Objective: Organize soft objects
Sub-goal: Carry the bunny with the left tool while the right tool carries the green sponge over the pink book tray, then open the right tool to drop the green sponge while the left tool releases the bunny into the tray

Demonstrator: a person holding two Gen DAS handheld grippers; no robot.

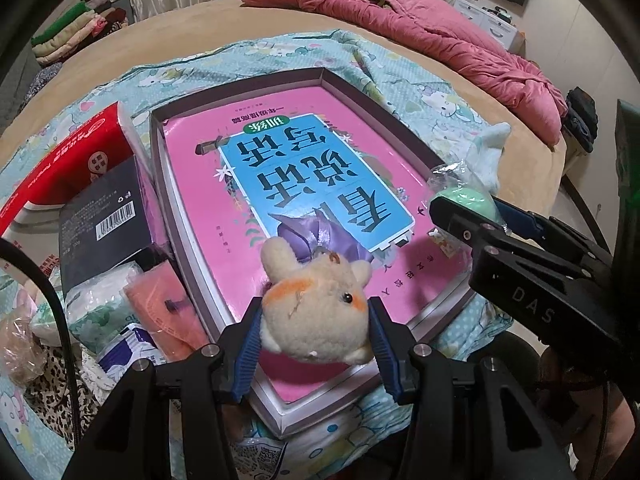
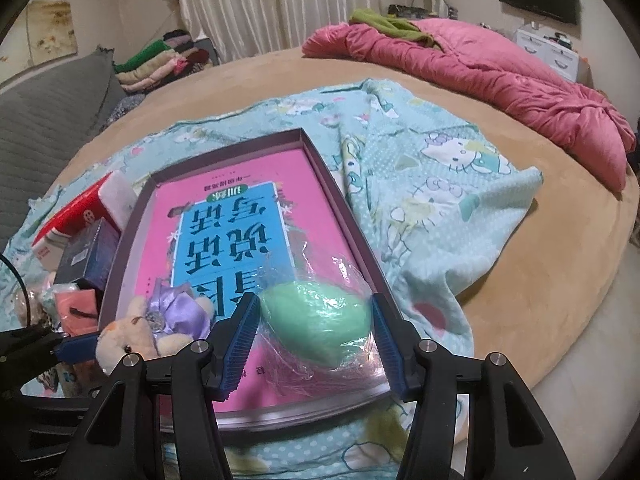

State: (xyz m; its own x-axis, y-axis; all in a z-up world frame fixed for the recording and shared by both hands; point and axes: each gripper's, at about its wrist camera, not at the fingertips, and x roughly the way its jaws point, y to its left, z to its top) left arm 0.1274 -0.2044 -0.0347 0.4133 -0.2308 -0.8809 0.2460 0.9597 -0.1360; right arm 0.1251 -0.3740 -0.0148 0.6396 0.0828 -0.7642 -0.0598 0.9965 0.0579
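Plush hamster [image 1: 316, 320]: clamped between the left gripper [image 1: 316, 344]'s blue pads, over the near end of the tray [image 1: 240, 92], its purple ribbon [image 1: 316, 236] trailing ahead onto the pink book [image 1: 200, 216].
Green sponge [image 2: 320, 324]: egg-shaped, in crinkly clear wrap, sitting between the right gripper [image 2: 314, 340]'s pads over the tray's near right corner; the pads flank it closely, but whether they squeeze it I cannot tell.
Step in hand: looks like placing, both soft things brought over the tray at once (a two-handed delivery!).
Next move: my call, lower each onto the book, ease the pads apart, then lift straight out so nothing drags along.
Pose: both grippers point forward and downward over the tray's near edge, side by side, the right one reaching in from the left view's right side.
Waiting: a red box [image 1: 68, 160], a black box [image 1: 104, 216] and packets [image 1: 160, 316] crowd the patterned blanket [image 2: 440, 184] left of the tray.
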